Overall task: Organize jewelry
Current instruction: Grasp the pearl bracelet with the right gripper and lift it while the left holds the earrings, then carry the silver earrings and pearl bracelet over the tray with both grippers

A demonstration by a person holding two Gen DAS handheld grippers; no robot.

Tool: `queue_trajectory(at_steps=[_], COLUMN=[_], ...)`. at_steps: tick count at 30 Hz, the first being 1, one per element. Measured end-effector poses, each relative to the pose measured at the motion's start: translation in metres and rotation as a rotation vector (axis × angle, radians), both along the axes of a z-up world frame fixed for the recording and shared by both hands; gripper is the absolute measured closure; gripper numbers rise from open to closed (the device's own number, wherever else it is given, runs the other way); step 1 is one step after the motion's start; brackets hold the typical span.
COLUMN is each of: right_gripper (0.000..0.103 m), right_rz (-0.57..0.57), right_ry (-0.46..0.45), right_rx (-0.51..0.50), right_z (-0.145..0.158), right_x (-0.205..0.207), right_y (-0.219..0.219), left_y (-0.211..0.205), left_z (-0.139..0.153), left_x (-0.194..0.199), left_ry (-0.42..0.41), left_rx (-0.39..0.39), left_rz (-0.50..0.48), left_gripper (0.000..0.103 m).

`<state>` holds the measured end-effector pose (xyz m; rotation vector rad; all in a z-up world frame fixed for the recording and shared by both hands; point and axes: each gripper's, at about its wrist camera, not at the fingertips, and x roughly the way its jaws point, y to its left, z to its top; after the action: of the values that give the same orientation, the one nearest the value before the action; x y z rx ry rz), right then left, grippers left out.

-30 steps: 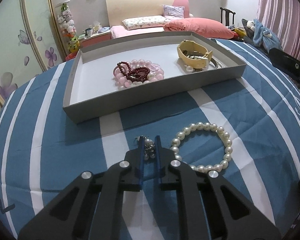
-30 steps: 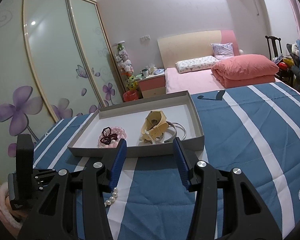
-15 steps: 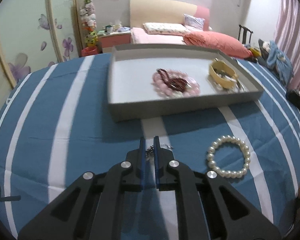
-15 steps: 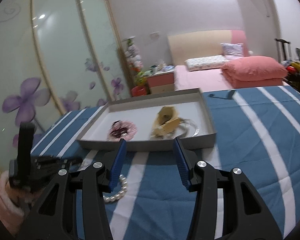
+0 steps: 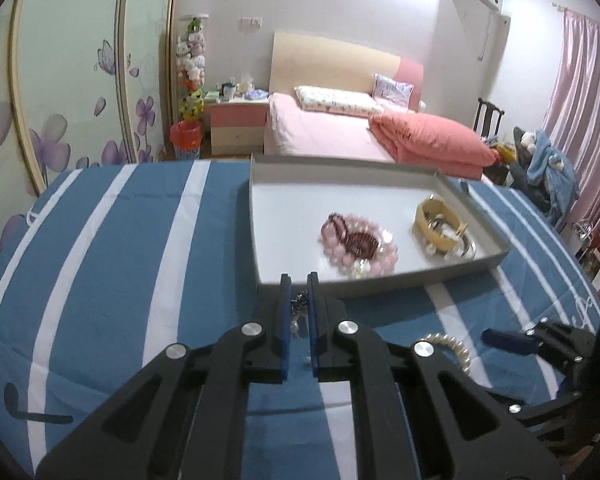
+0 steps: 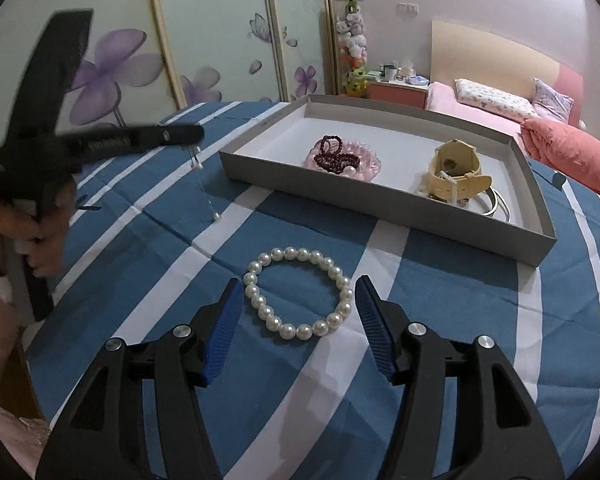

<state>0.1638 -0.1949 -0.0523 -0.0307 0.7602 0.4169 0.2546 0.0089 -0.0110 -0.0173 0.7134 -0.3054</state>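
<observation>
Bedspread [image 6: 440, 300]: right gripper [image 6: 298, 306] newly around pearl bracelet [image 6: 298, 292]

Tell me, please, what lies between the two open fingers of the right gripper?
The pearl bracelet lies flat on the striped cloth between the open fingers of the right gripper, untouched. The right wrist view shows this.

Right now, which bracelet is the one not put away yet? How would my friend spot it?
Find the grey tray on the blue striped cloth. In front of it, outside, a ring of white pearls lies flat between the open right gripper's fingers. The pink and dark red beads sit inside the tray; this one is white and alone.
</observation>
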Motion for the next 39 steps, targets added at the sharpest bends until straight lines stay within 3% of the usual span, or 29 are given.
queue_trajectory(at_steps=[7, 9, 10, 16, 24, 26, 34, 39], right_gripper=[0.068, 0.089, 0.091, 0.092, 0.092, 0.092, 0.092, 0.092], right_rz=[-0.058, -0.066, -0.072, -0.147, -0.418, -0.44, -0.413, -0.393], right_ry=[0.078, 0.095, 0.092, 0.117, 0.155, 0.147, -0.065, -0.152], right_rx=[-0.029, -0.074, -0.103, -0.104, -0.073, -0.035, 0.076, 0.112], right_z=[-0.012, -0.015, -0.015, -0.014, -0.015, -0.014, 0.022, 0.039], right_x=[0.018, 0.019, 0.018, 0.008, 0.005, 0.005, -0.013, -0.02], right_y=[-0.007, -0.003, -0.002, -0.027, -0.1, -0.109, -0.106, -0.102], left_y=[-0.005, -0.007, -0.008, -0.011, -0.013, -0.013, -0.019, -0.019], left_z=[0.014, 0.017, 0.018, 0.021, 0.021, 0.022, 0.028, 0.033], left_x=[-0.004, -0.005, -0.007, -0.012, -0.018, -0.02, -0.026, -0.03], left_ry=[-0.036, -0.044, -0.046, -0.055, -0.057, -0.06, -0.081, -0.106], left_rx=[-0.025, -0.026, -0.027, -0.034, -0.039, -0.041, -0.044, -0.046], left_rz=[-0.018, -0.022, -0.024, -0.032, -0.044, -0.044, -0.046, -0.04], left_gripper=[0.095, 0.095, 0.095, 0.095, 0.095, 0.095, 0.094, 0.094])
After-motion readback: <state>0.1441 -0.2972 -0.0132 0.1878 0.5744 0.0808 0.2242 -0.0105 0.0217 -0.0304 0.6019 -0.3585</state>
